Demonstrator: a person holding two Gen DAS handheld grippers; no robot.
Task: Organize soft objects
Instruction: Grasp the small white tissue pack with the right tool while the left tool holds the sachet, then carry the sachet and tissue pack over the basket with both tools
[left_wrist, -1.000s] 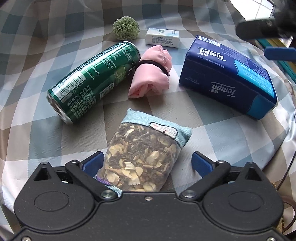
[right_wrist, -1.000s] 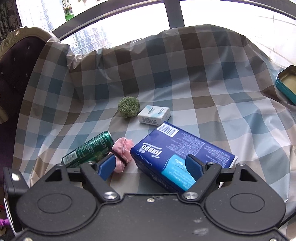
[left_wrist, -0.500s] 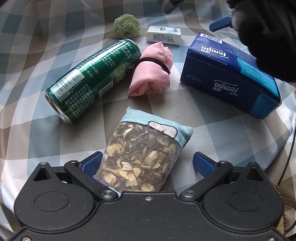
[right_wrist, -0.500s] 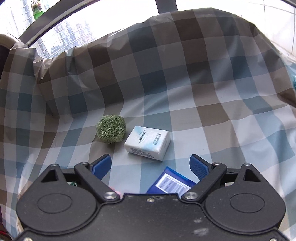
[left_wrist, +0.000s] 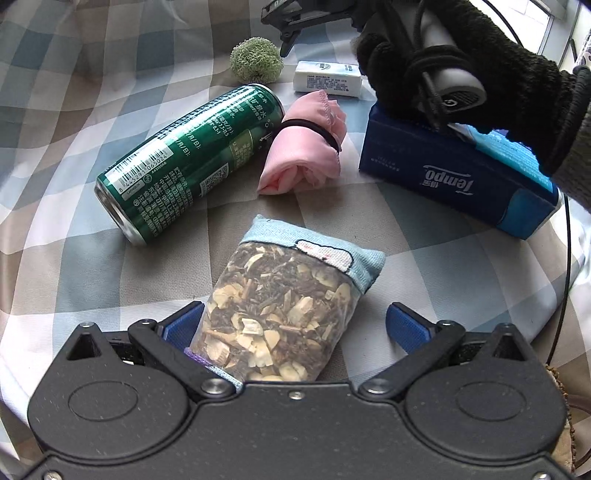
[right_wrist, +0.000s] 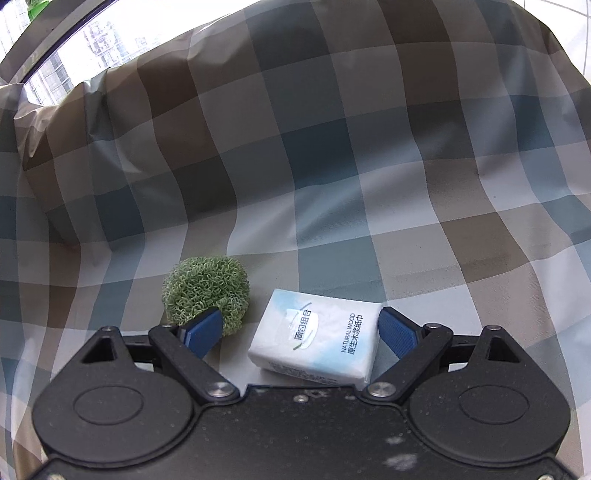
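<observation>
A sachet of dried herbs (left_wrist: 284, 306) with a light blue cloth top lies between the open fingers of my left gripper (left_wrist: 295, 325). A rolled pink cloth (left_wrist: 306, 147) with a black band lies beyond it. My right gripper (right_wrist: 299, 332) is open and low over the checked cloth, its fingers either side of a small white tissue pack (right_wrist: 317, 343). A green scrubber ball (right_wrist: 205, 293) sits just left of that pack, behind the left fingertip. The pack (left_wrist: 327, 77) and the ball (left_wrist: 256, 60) also show at the top of the left wrist view.
A green can (left_wrist: 188, 162) lies on its side left of the pink cloth. A dark blue Tempo tissue box (left_wrist: 458, 173) lies at the right, under a black-gloved hand (left_wrist: 461, 66) holding the right gripper. The checked cloth (right_wrist: 332, 166) rises into a fold behind.
My right gripper has moved forward and down past the blue box, and its fingers now straddle the white tissue pack. The left gripper has hardly moved.
</observation>
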